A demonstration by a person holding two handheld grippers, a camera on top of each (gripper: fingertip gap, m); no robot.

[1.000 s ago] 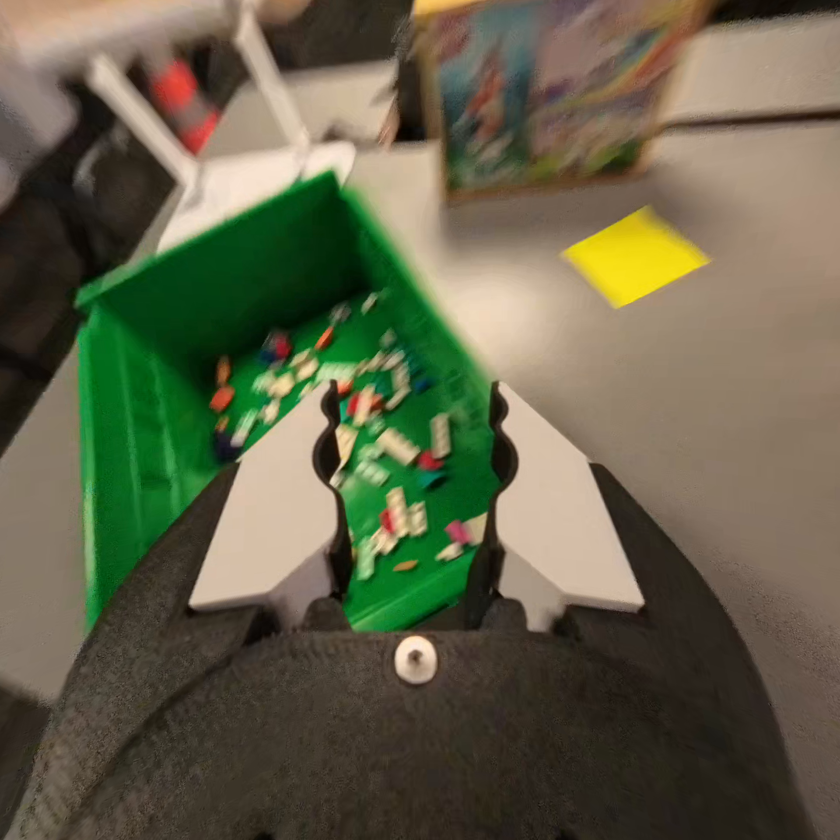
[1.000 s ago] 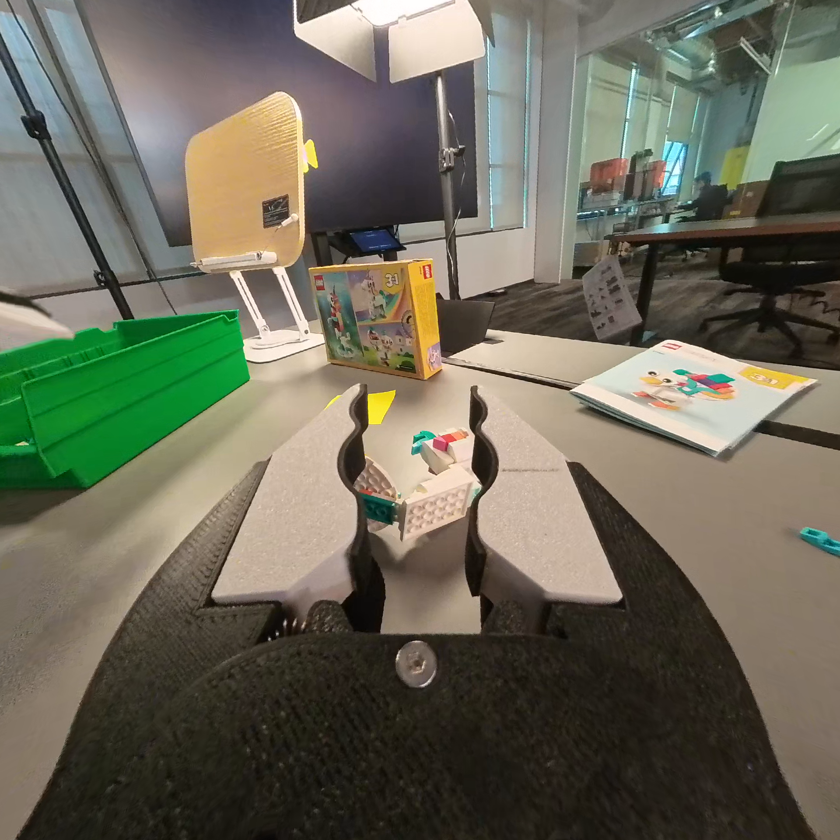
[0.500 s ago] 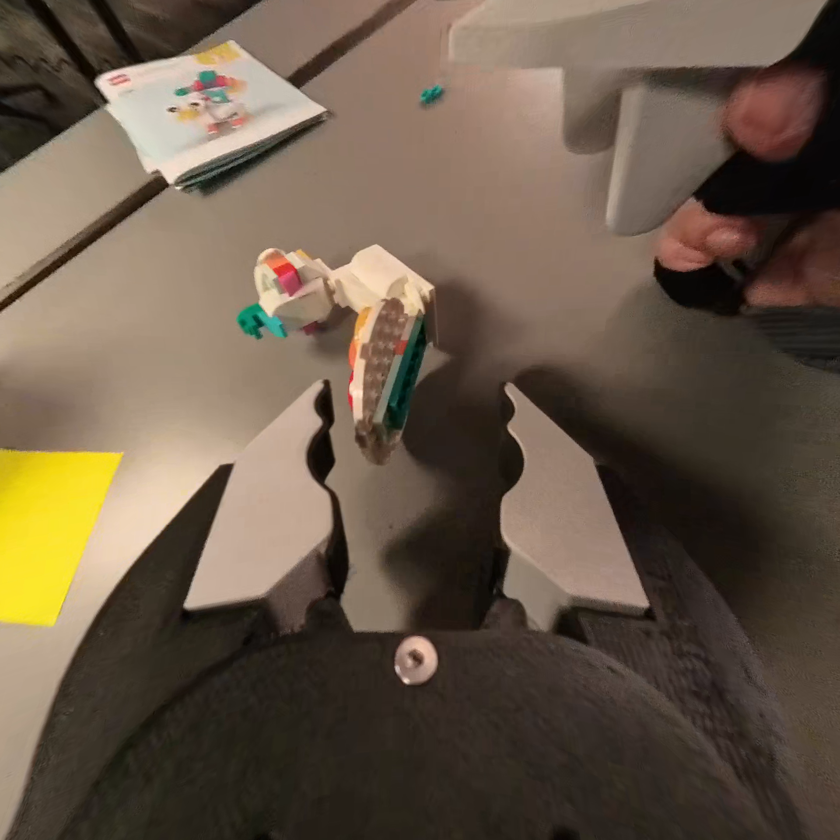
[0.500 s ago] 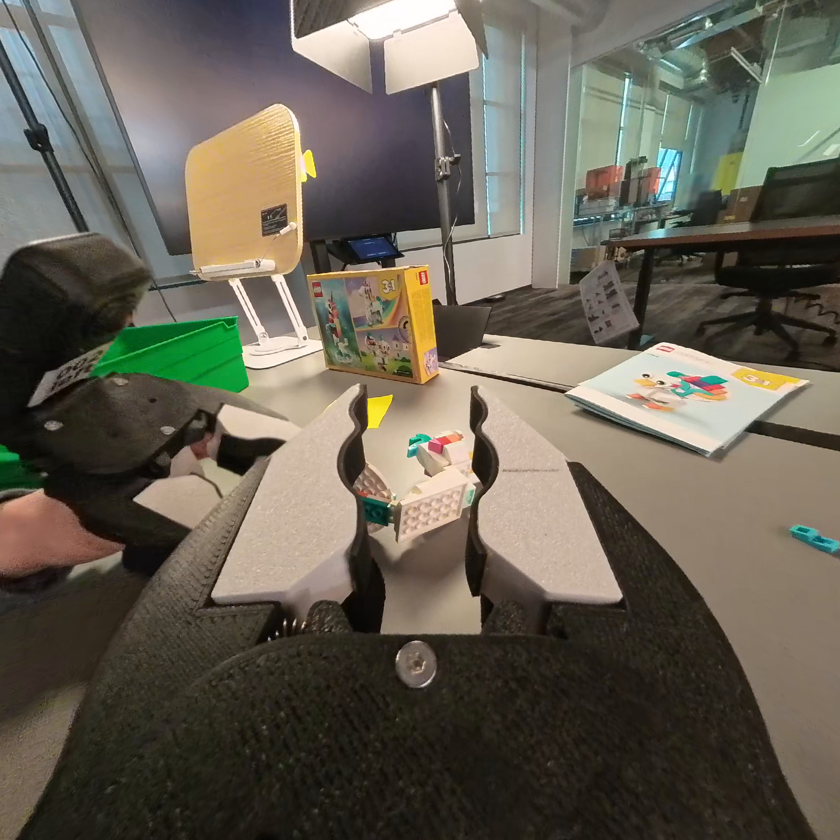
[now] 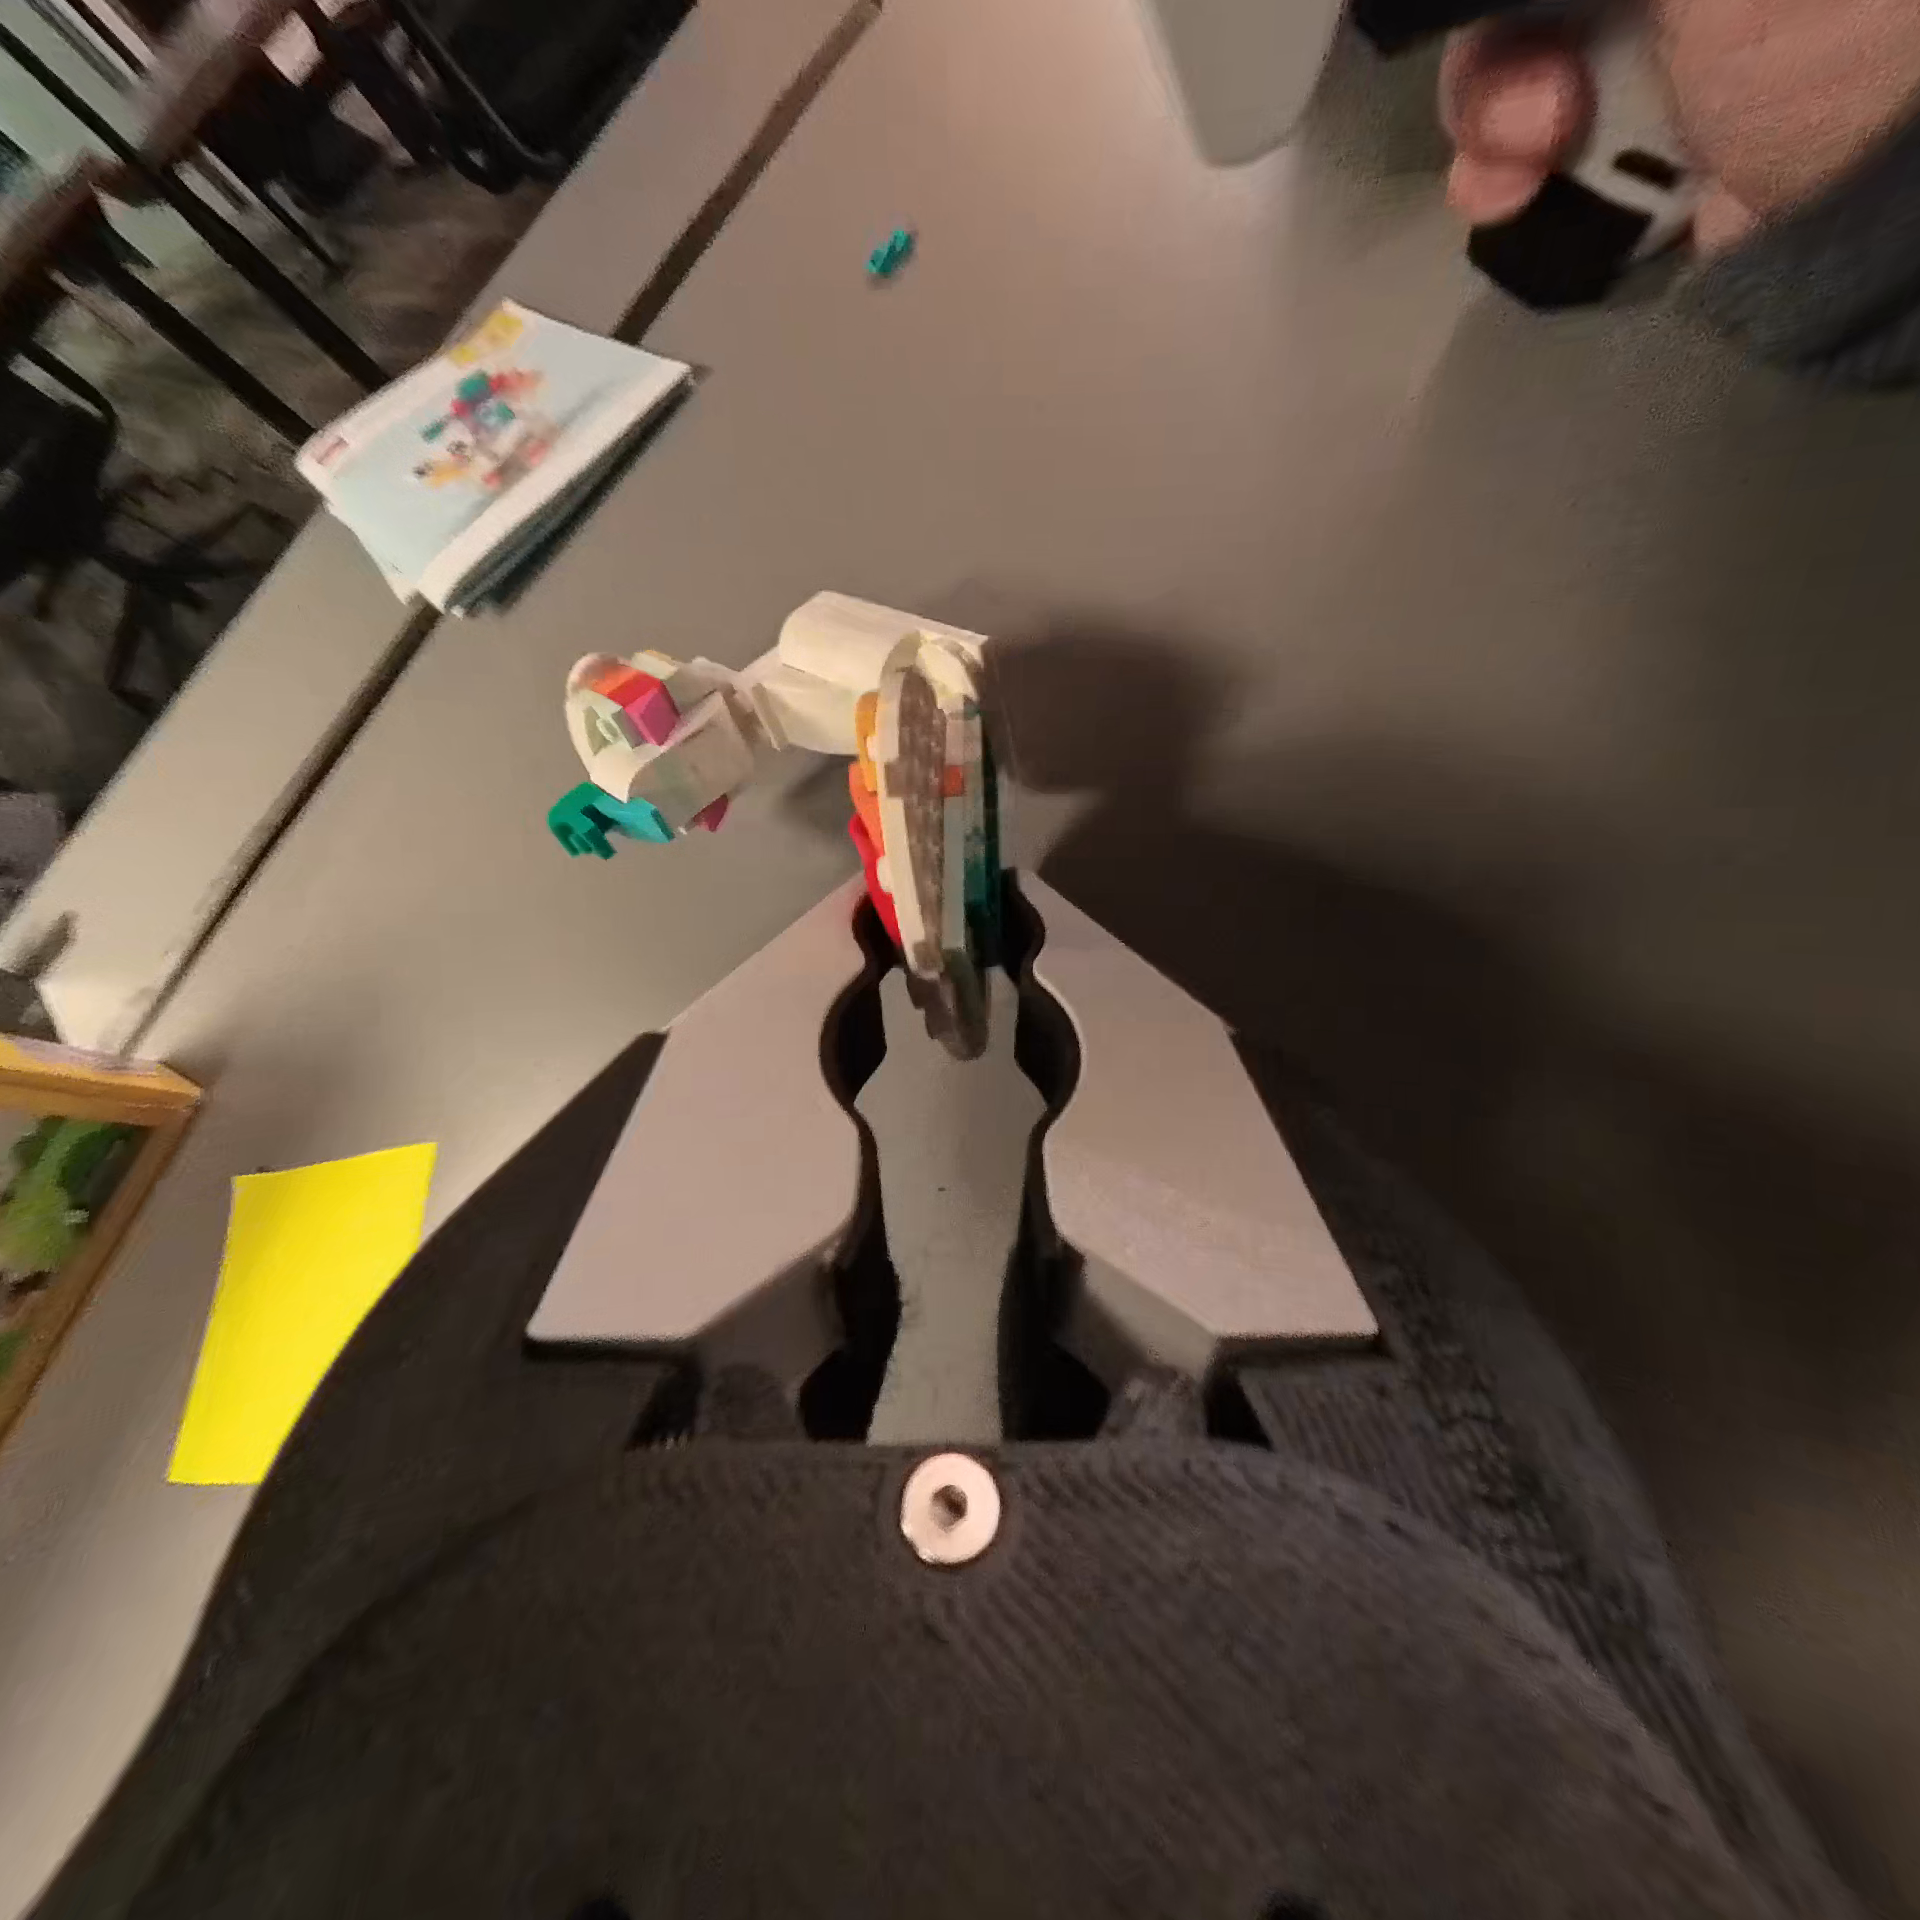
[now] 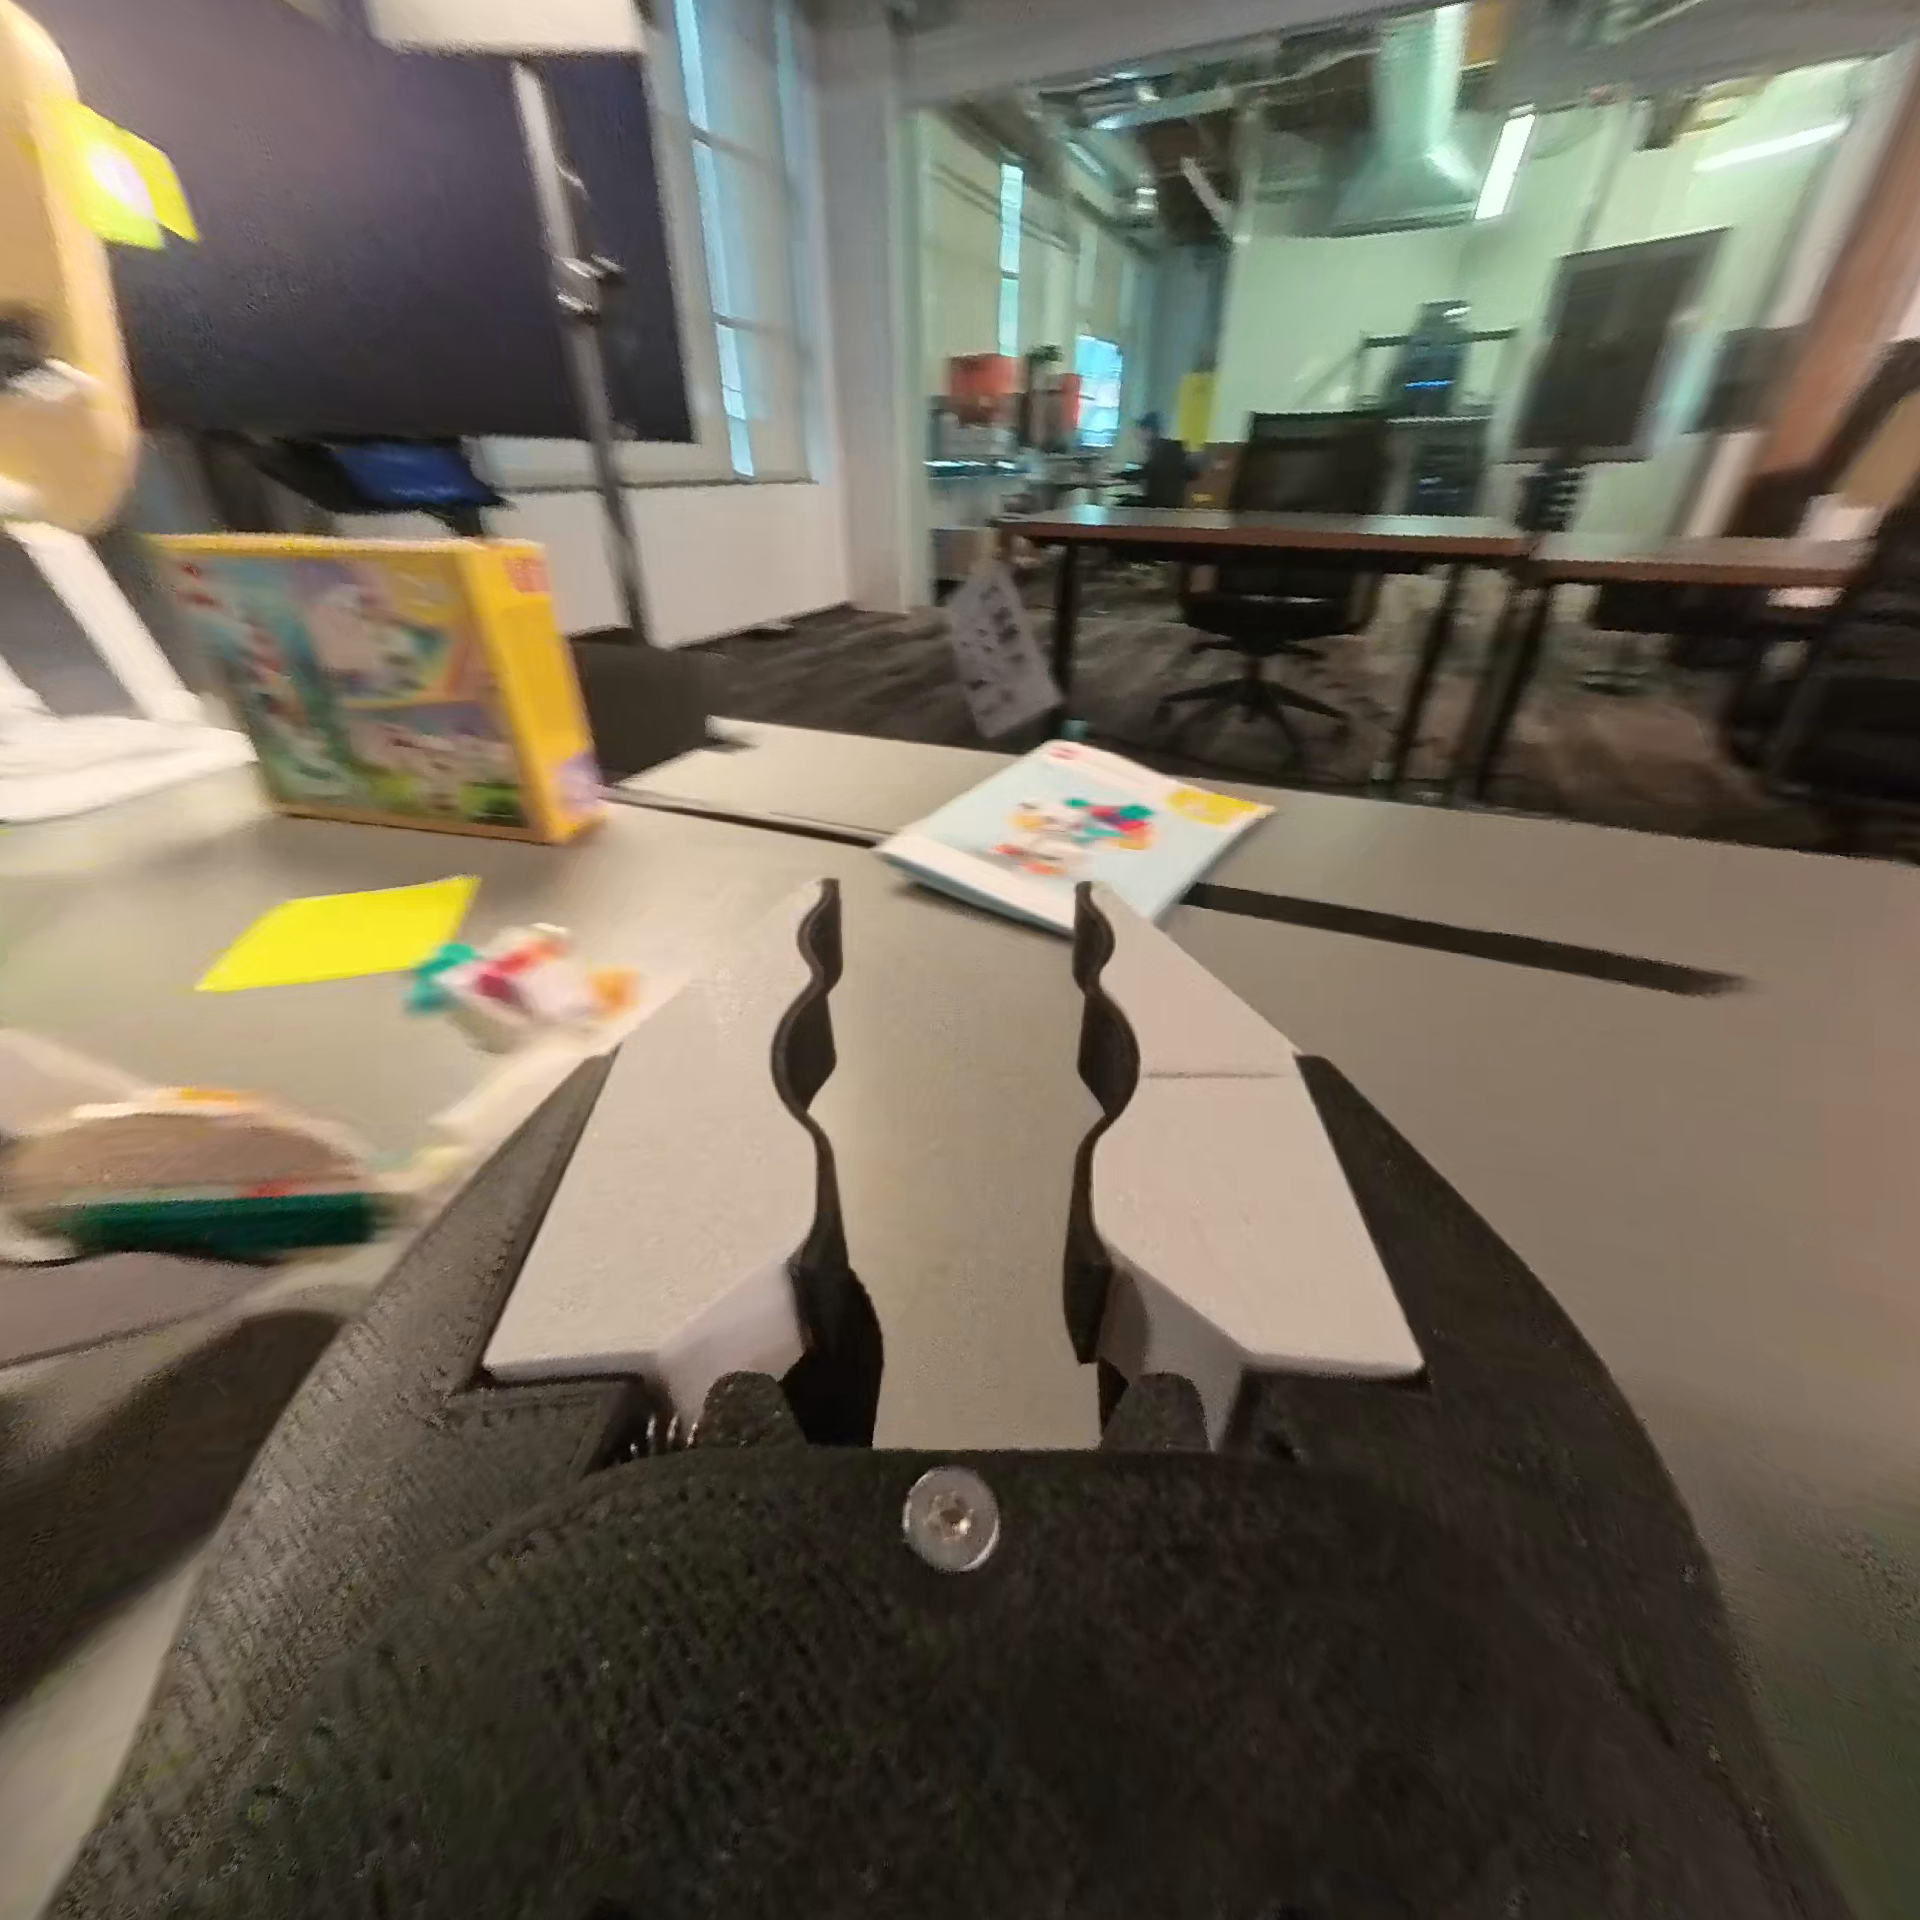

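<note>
The left claw (image 5: 940,925) pinches the wing edge of a small brick-built bird (image 5: 821,748) that sits on the grey surface (image 5: 1247,520). A booklet (image 5: 499,447) lies at ten o'clock from the bird, a yellow note (image 5: 301,1309) at eight. The right claw (image 6: 951,904) is spread, holding nothing, the bird at its nine o'clock.

A small brick-built toy bird (image 5: 821,717), mostly white with a teal beak, pink and orange head bricks and a rounded studded wing edged red, orange and teal, sits on the grey tabletop (image 5: 1247,499); the wing's tip lies between the left gripper (image 5: 940,925) fingertips, which are closed on it
</note>
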